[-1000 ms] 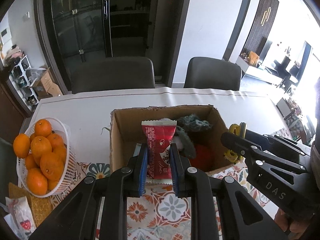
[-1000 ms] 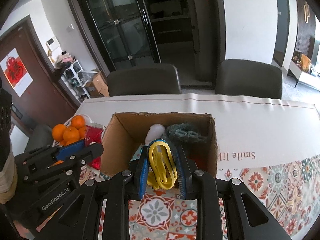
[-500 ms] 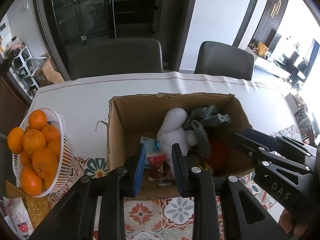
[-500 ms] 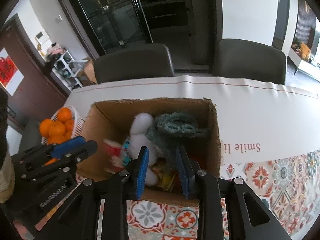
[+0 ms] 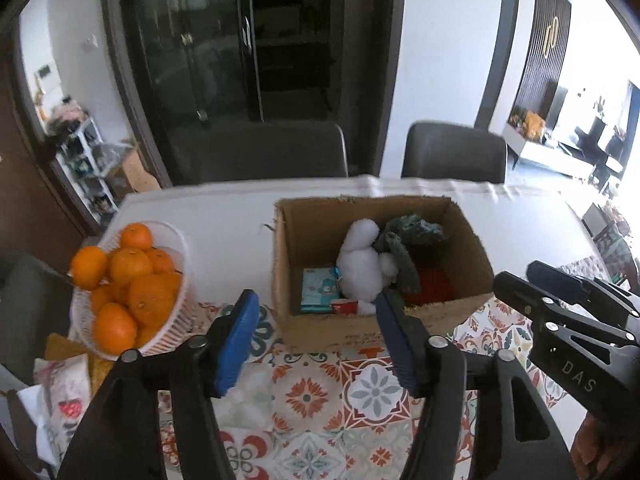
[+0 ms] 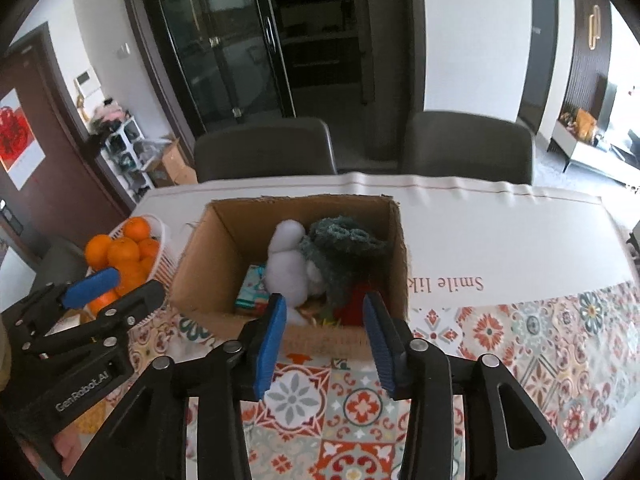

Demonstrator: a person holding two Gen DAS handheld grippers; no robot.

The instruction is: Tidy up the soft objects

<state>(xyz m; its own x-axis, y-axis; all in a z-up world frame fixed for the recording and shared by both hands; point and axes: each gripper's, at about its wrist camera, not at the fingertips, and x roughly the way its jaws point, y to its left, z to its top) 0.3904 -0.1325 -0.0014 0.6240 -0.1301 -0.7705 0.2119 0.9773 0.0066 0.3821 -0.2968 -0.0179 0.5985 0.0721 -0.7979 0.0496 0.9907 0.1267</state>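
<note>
At the far left of the desk (image 5: 224, 216) stands a white basket (image 5: 176, 320) heaped with oranges (image 5: 132, 268). Just right of it the left gripper (image 5: 316, 320) hangs above the patterned cloth (image 5: 320, 396); its blue-padded fingers (image 5: 236, 336) are released and spreading wider, with nothing between them.

In the middle sits the open cardboard box (image 6: 208, 248), and the soft things lie inside it. A teal packet (image 6: 252, 292) lies flat by the left wall. A small red packet (image 5: 345, 306) lies at the near edge of the box floor. A white plush toy (image 6: 286, 268) leans against a dark green knitted piece (image 6: 340, 248), and something red (image 5: 434, 282) rests under the knit toward the right wall. A bit of yellow shows near the front wall in the right wrist view, too hidden to name.

The right gripper (image 6: 325, 322) hovers over the near rim of the box, its fingers (image 6: 378, 334) also let go and opening, empty.

To the right, white paper (image 6: 500, 232) with upside-down print covers the desk. Two dark chairs (image 6: 468, 144) stand behind.
</note>
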